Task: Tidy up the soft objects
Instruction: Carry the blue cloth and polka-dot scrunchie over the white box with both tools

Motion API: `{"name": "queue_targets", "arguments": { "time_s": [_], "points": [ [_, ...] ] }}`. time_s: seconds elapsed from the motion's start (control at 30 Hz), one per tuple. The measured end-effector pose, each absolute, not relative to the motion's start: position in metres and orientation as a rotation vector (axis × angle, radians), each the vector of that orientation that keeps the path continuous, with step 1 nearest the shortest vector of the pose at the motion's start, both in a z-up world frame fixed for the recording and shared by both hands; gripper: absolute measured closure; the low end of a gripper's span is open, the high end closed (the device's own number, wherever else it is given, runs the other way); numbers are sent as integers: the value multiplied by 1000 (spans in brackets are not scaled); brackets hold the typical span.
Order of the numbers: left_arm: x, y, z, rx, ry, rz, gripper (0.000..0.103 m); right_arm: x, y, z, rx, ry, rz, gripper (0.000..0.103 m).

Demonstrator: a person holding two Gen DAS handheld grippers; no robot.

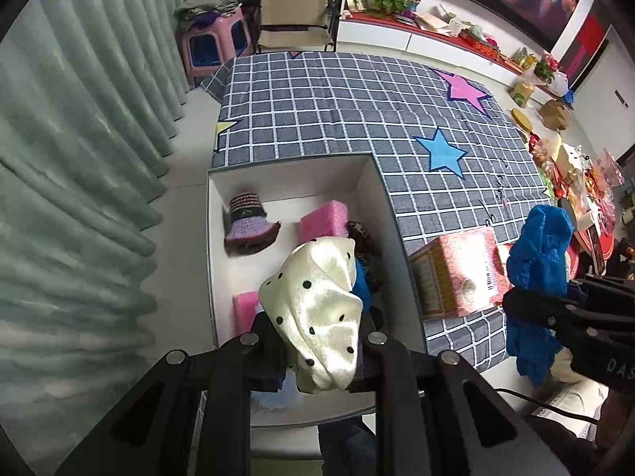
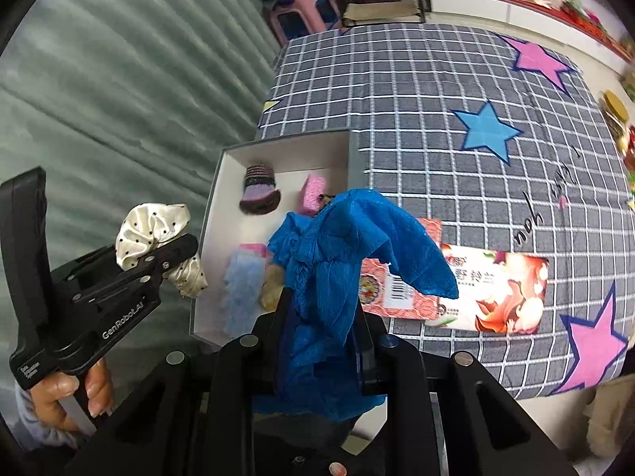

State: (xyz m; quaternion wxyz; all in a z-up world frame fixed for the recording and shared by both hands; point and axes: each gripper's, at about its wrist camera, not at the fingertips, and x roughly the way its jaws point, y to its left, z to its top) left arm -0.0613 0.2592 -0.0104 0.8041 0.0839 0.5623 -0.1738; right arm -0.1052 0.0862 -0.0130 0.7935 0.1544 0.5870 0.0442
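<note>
My left gripper (image 1: pixel 323 351) is shut on a cream satin scrunchie with black dots (image 1: pixel 321 313), held above the near end of the white box (image 1: pixel 216 261). From the right wrist view the same scrunchie (image 2: pixel 152 234) hangs in the left gripper (image 2: pixel 174 261) just left of the box (image 2: pixel 210 214). A crumpled blue cloth (image 2: pixel 337 277) is pinched in my right gripper (image 2: pixel 323 341), over the box's right side. The blue cloth (image 1: pixel 535 261) and right gripper (image 1: pixel 555 309) also show at the right in the left wrist view. Inside the box lie a purple knitted hat (image 1: pixel 248 222), pink foam pieces (image 1: pixel 323 224) and a light blue fluffy item (image 2: pixel 242 297).
The box sits at the near left corner of a table under a grey checked cloth with stars (image 1: pixel 337 107). A pink tissue pack (image 2: pixel 456 289) lies right of the box. Green curtains (image 1: pixel 79 158) hang on the left. A folding chair (image 1: pixel 293 16), pink stool (image 1: pixel 214 43) and cluttered shelf (image 1: pixel 563 166) stand behind.
</note>
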Motion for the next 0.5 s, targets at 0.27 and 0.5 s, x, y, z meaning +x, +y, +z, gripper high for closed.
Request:
{"name": "queue_targets", "arguments": {
  "time_s": [0.27,0.5],
  "points": [
    [-54,267,-16,165,1217,-347,81,-87,107,-15,247,1275,138,78],
    [-44,274,-31,152,1259,-303,82,-61,126,-19,217,1291,176,78]
  ]
}}
